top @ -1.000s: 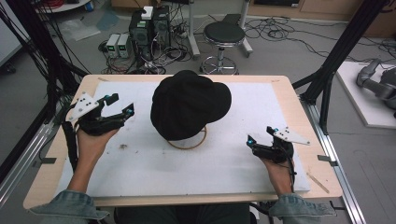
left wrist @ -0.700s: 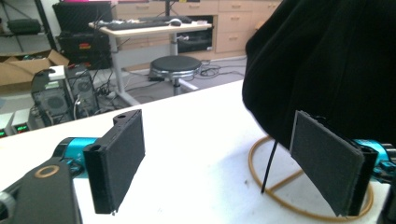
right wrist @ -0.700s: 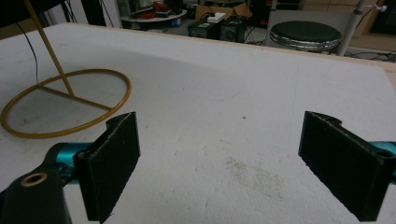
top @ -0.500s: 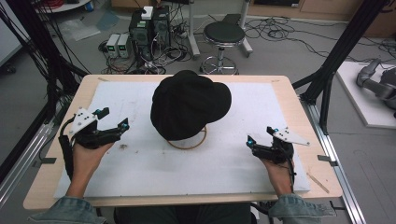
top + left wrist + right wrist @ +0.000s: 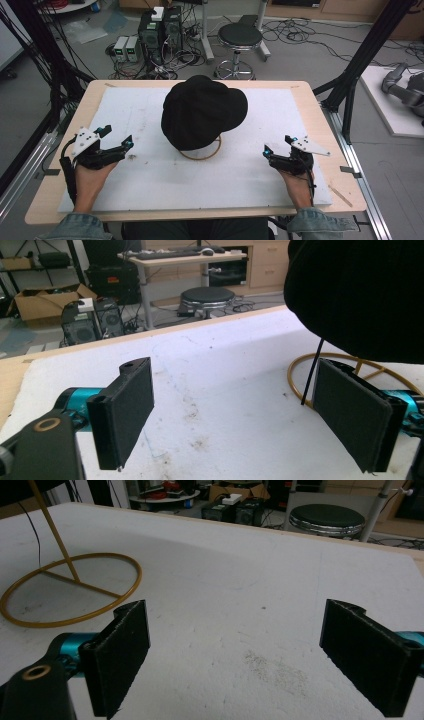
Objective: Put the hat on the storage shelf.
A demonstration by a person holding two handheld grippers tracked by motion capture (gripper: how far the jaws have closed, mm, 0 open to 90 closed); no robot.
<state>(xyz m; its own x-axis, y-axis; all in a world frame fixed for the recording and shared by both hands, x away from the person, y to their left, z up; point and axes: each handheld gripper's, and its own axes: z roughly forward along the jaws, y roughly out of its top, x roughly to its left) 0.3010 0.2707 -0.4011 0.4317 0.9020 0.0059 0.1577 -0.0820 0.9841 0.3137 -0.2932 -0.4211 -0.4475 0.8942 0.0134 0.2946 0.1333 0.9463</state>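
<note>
A black cap [image 5: 202, 112] sits on a gold wire stand whose ring base [image 5: 216, 152] rests mid-table on the white mat [image 5: 150, 185]. My left gripper [image 5: 117, 137] lies low over the mat to the left of the cap, pointing toward it. Its jaws have just been opening and stand wide with nothing between them. In the left gripper view the cap [image 5: 360, 295] and ring [image 5: 296, 371] lie beyond the gripper [image 5: 235, 415]. My right gripper [image 5: 278, 145] rests open and empty right of the stand. The right gripper view shows the ring [image 5: 70, 590] ahead-left of the gripper [image 5: 235, 655].
The mat covers most of a wooden table [image 5: 55, 200]. A black frame post [image 5: 350, 95] stands at the far right corner. On the floor beyond the table are a round stool [image 5: 240, 37], computer boxes [image 5: 160, 30] and cables.
My left hand has come down and drawn back toward the near left of the mat. The right hand and the cap have stayed put.
</note>
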